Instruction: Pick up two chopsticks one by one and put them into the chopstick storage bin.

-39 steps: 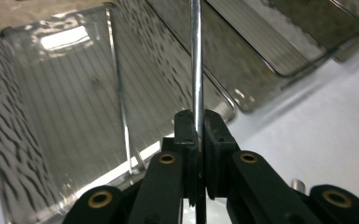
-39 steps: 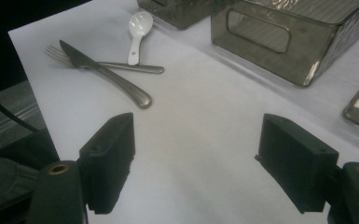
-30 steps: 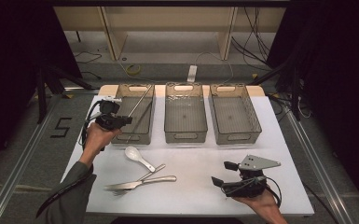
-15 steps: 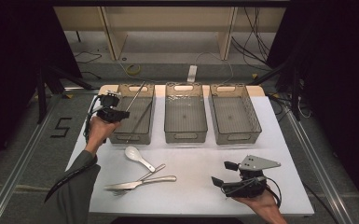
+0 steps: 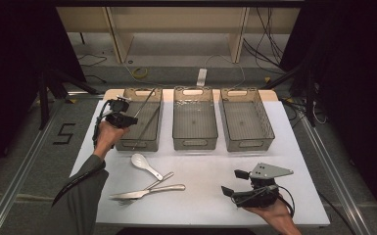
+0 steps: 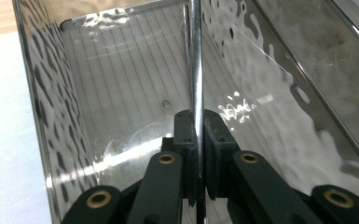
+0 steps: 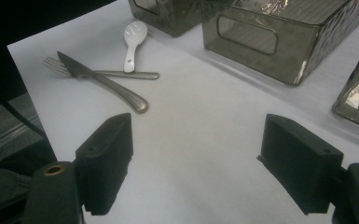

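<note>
Left tongs [image 6: 196, 135] clamped on metal rod [image 6: 195, 60], lowering into left bin [image 5: 142, 139] below for sorting; right tongs [image 7: 200, 158] wide open, empty.

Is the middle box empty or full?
Empty. The middle clear smoky plastic bin shows only its bare ribbed floor in the high view.

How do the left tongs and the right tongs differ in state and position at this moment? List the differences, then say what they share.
1. The left tongs are shut on a thin metal rod; the right tongs stand open, holding nothing.
2. The left tongs reach into the left bin; the right tongs sit over bare white table, well short of the bins.

Shared: both are hand-held, with two black jaws.
</note>
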A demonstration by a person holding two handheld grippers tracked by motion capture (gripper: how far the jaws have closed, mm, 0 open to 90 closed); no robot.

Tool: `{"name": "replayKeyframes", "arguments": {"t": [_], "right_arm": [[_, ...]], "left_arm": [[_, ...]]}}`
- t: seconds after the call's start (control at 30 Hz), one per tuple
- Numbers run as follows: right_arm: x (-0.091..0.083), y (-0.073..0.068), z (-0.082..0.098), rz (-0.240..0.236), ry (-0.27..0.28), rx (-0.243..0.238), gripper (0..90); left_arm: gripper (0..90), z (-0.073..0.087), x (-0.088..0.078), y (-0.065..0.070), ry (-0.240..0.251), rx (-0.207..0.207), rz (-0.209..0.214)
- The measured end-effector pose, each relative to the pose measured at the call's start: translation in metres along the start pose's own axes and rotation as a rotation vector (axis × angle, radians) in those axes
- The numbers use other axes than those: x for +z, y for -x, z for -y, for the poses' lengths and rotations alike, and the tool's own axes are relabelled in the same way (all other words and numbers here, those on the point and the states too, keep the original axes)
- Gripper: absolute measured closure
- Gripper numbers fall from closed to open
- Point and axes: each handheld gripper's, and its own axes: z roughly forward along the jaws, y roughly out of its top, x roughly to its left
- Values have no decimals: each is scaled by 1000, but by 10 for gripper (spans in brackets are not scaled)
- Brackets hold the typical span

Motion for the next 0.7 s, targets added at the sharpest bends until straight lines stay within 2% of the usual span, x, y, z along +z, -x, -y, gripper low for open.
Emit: {"name": "replayKeyframes", "arguments": {"t": [0.2, 0.27, 0.37, 0.43, 0.57, 0.7], "right_arm": [[1, 0, 0, -8, -5, 1, 259], [1, 0, 0, -10, -7, -2, 259], [1, -1, 0, -10, -9, -2, 259], [1, 0, 0, -10, -5, 2, 259], [0, 0, 0, -10, -6, 3, 259], [0, -1, 0, -6, -7, 2, 260]], "left_arm": [[828, -1, 5, 1, 7, -5, -5], [750, -2, 6, 1, 8, -14, 2], [642, -4, 5, 4, 24, -15, -9], [541, -5, 3, 5, 29, -22, -9], [417, -3, -7, 9, 12, -12, 40], [337, 5, -23, 18, 16, 20, 85]]}}
